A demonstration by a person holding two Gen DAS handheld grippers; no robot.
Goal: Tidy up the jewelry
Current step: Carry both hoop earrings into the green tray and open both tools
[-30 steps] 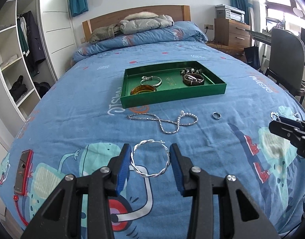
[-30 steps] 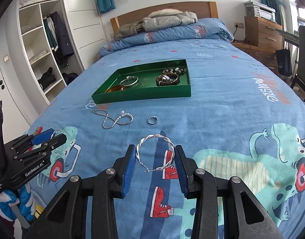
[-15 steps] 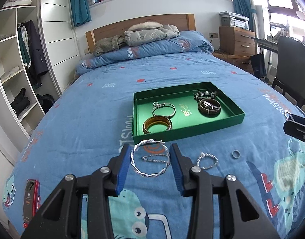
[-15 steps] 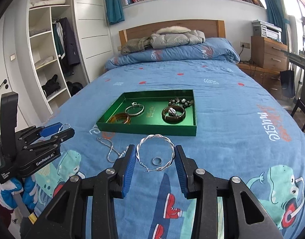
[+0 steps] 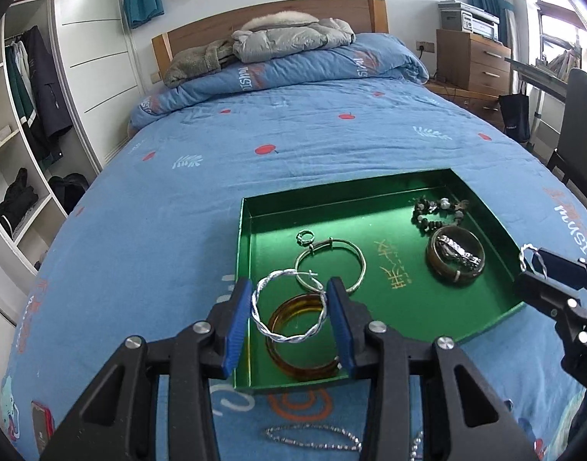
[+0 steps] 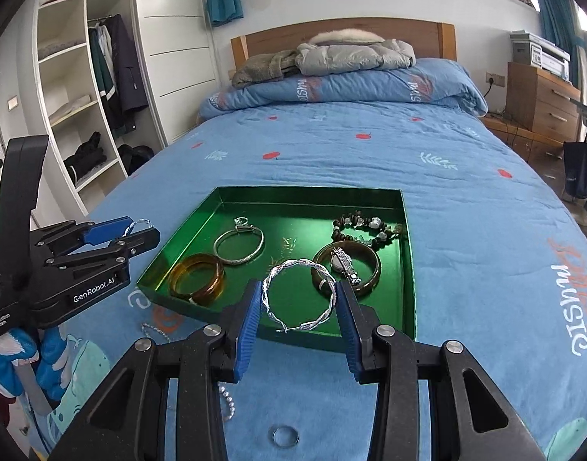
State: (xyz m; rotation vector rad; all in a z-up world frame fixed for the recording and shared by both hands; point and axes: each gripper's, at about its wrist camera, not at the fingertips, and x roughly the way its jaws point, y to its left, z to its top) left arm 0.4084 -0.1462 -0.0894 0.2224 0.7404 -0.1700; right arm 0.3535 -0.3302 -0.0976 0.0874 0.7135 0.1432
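A green tray point(image 5: 481, 330) point(image 6: 408, 269) lies on the blue bed. In it are an amber bangle point(image 5: 293, 365) point(image 6: 197, 280), a silver bangle point(image 5: 354, 265) point(image 6: 237, 246), a brown bangle with a watch point(image 5: 456, 257) point(image 6: 347, 267) and a bead bracelet point(image 5: 439, 211) point(image 6: 366, 228). My left gripper point(image 5: 289, 315) is shut on a twisted silver hoop point(image 5: 262, 319), held above the tray's near left corner. My right gripper point(image 6: 299, 307) is shut on a second twisted silver hoop point(image 6: 328, 307) above the tray's near edge.
A silver chain necklace point(image 5: 312, 436) point(image 6: 155, 328) and a small ring point(image 6: 283, 435) lie on the bedspread in front of the tray. A red phone point(image 5: 42, 426) lies at the bed's left edge. A jacket and folded duvet point(image 5: 285, 38) sit at the headboard.
Both grippers have moved forward and up with their hoops, from over the bedspread to over the tray's near edge. The necklace and ring now lie behind the fingertips.
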